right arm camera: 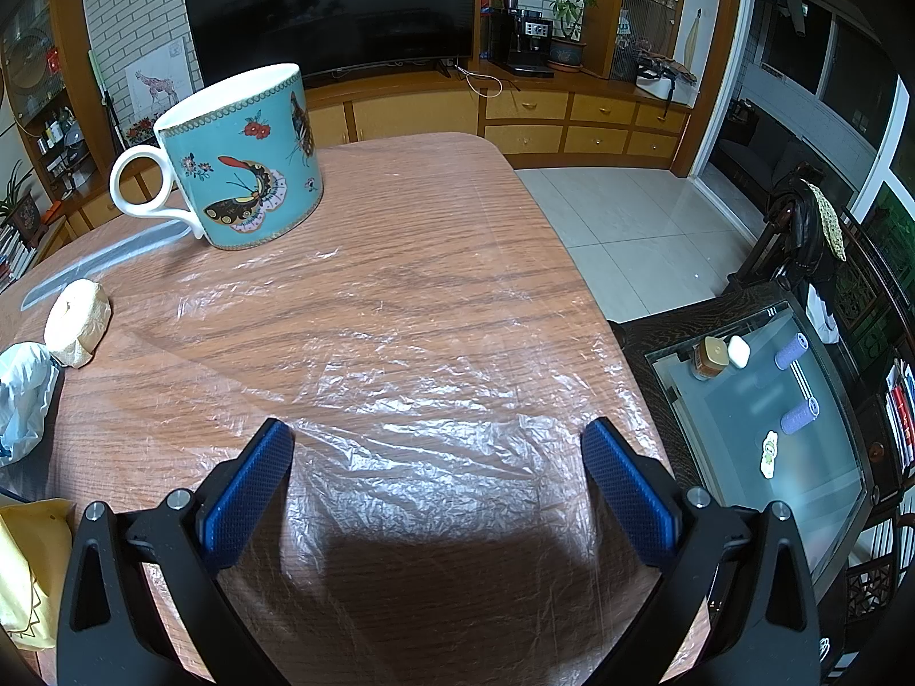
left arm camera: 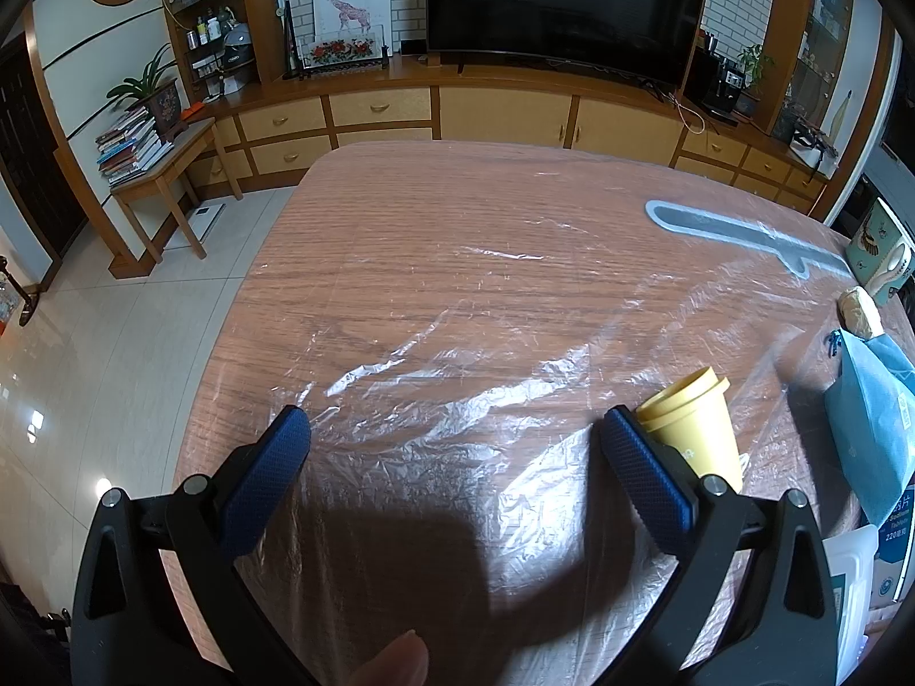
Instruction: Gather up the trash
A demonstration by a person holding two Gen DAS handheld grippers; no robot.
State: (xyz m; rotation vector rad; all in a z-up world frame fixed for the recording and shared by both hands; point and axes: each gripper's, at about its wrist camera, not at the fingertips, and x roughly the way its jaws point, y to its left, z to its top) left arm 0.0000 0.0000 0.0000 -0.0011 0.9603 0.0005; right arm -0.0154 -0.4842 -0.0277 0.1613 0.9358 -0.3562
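Note:
A clear crinkled plastic sheet (left arm camera: 457, 434) lies on the wooden table (left arm camera: 429, 217) under both grippers; it also shows in the right wrist view (right arm camera: 434, 429). My left gripper (left arm camera: 454, 420) is open and empty above it. A yellow paper cup (left arm camera: 695, 429) lies tipped just right of its right finger. My right gripper (right arm camera: 437, 434) is open and empty over the sheet. A crumpled beige wrapper (right arm camera: 77, 323) and a crumpled white-blue bag (right arm camera: 23, 394) lie at the left of the right wrist view. The wrapper (left arm camera: 858, 311) and a blue bag (left arm camera: 869, 423) also show in the left wrist view.
A turquoise butterfly mug (right arm camera: 246, 166) stands at the table's far side, with a grey knife-shaped item (right arm camera: 103, 268) beside it. A yellow paper item (right arm camera: 23, 571) sits at bottom left. A glass side table (right arm camera: 766, 423) stands right of the table. Tiled floor (left arm camera: 114, 343) lies to the left.

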